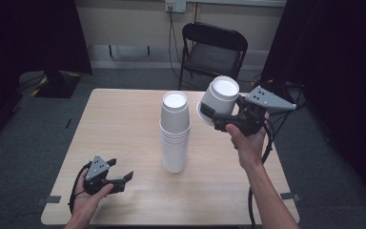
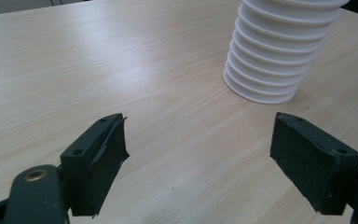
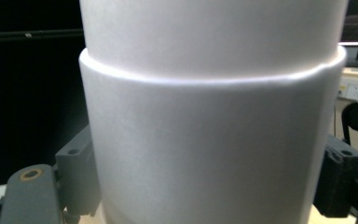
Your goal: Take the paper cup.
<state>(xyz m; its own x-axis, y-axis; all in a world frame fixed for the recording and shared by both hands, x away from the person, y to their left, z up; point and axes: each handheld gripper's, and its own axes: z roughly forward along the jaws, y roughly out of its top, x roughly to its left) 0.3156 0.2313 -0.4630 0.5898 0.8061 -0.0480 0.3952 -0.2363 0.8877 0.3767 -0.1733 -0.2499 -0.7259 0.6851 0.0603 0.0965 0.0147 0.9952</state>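
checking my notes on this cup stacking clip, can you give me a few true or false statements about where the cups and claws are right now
1. The right claw holds a single white cup in the air, to the right of the stack. True.
2. The stack of white cups lies on its side on the table. False: it stands upright, upside down, near the middle of the wooden table.
3. The left claw is open with nothing between its jaws. True.
4. The left claw grips the bottom of the stack. False: it sits apart from it, near the table's front left.
5. A black folding chair stands beyond the far edge of the table. True.
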